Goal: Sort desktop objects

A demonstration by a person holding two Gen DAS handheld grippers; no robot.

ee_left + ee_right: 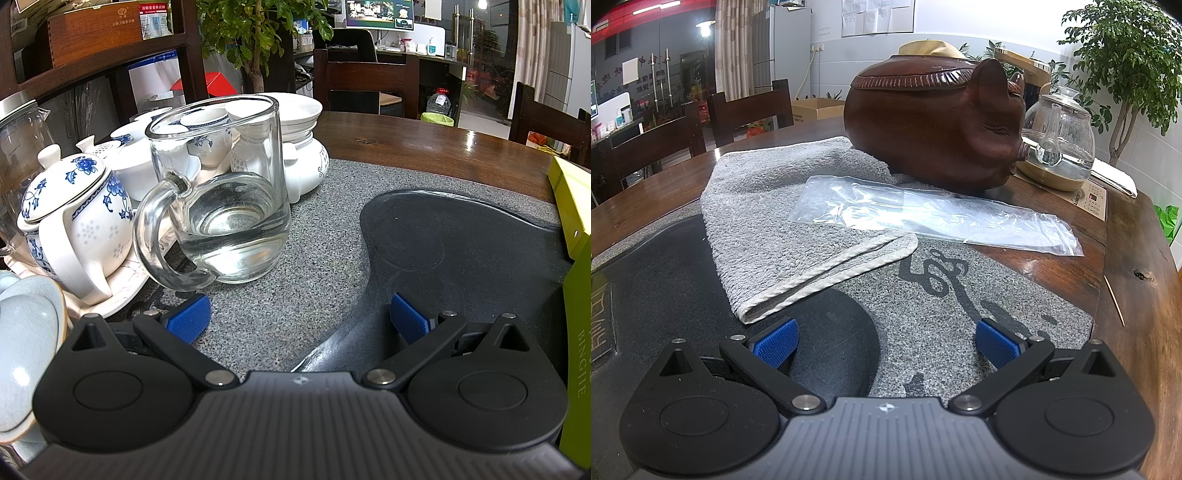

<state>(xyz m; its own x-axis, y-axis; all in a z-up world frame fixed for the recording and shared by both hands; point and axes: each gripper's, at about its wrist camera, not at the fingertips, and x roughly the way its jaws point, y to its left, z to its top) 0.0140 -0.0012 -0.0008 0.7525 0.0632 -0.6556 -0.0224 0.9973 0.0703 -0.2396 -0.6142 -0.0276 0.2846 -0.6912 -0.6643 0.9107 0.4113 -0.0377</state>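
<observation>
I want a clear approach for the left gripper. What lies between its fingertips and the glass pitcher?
Nothing: in the left wrist view only bare speckled stone tray separates the open left gripper from the glass pitcher.

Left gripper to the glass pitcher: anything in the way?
Nothing visible. The left gripper is open, with only bare granite tea tray between its fingers and the glass pitcher. The blue-and-white teapot stands beside the pitcher's handle, off the straight path.
</observation>
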